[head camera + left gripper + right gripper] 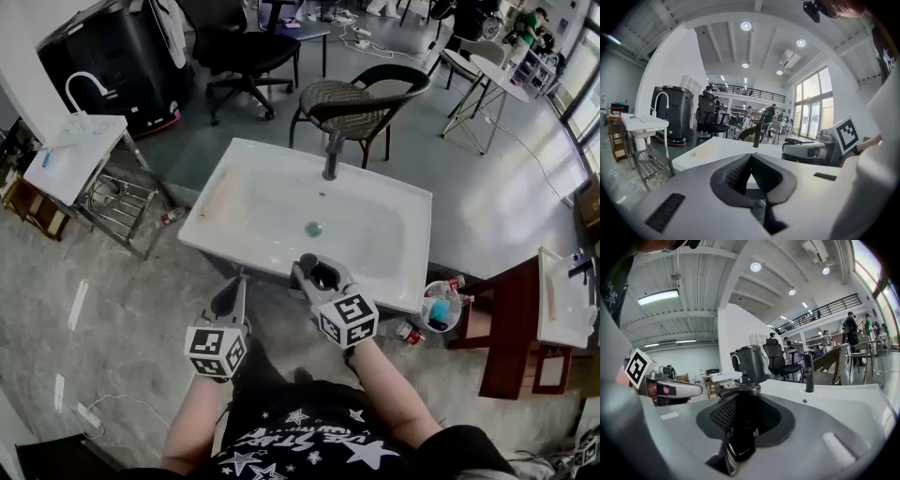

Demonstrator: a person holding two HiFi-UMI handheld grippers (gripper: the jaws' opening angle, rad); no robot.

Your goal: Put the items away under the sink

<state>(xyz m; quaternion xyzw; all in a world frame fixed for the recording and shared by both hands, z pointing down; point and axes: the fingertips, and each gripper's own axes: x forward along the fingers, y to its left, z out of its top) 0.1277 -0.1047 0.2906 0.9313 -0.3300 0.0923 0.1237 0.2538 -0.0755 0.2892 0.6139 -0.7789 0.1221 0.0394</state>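
A white sink (375,202) on a stand fills the middle of the head view, set on a grey concrete floor. It has a dark faucet (332,155) at its far edge and a wicker chair (352,98) behind it. A clear container (439,307) with something blue inside stands on the floor just beside the sink's right front corner, with red-capped bottles (410,333) next to it. A person holds both tools at the sink's near edge. The left tool (240,281) has its jaws together, with nothing between them. The right tool (317,272) is clamped on a dark glossy item (740,432), held about level with the sink's front rim. To do this step well, the item likely needs lowering below the rim and easing in without knocking the stand. The space under the sink is hidden by the basin in every view, and what the dark item is cannot be made out.
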